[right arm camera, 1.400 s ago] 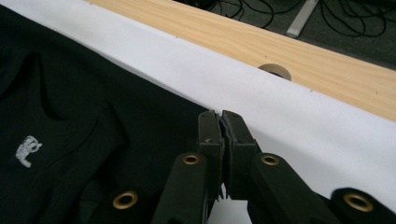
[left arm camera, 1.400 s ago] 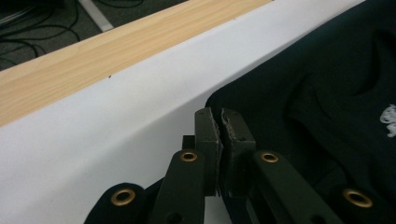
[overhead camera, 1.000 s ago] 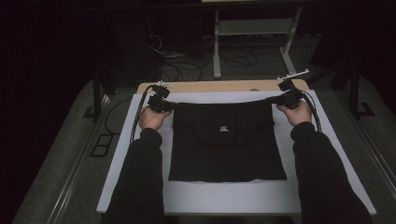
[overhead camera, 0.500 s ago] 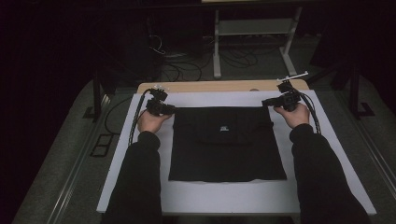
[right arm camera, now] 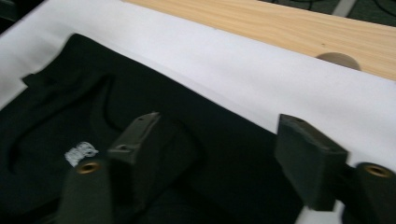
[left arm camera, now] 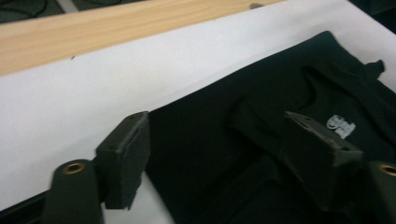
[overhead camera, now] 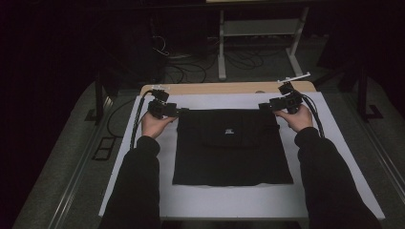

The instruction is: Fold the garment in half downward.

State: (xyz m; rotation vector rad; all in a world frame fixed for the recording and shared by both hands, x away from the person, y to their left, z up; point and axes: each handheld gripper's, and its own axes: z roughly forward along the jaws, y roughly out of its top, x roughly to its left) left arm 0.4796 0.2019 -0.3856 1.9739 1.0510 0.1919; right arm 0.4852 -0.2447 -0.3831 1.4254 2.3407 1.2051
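Both grippers have eased outward off the black garment [overhead camera: 232, 148], left gripper [left arm camera: 219, 154] and right gripper [right arm camera: 224, 158] gaping wide, unreadable white logo [left arm camera: 342, 126] between them.

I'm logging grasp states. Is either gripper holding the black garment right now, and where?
Nothing is held. The left gripper and right gripper both hover with jaws open at the black garment's far corners.
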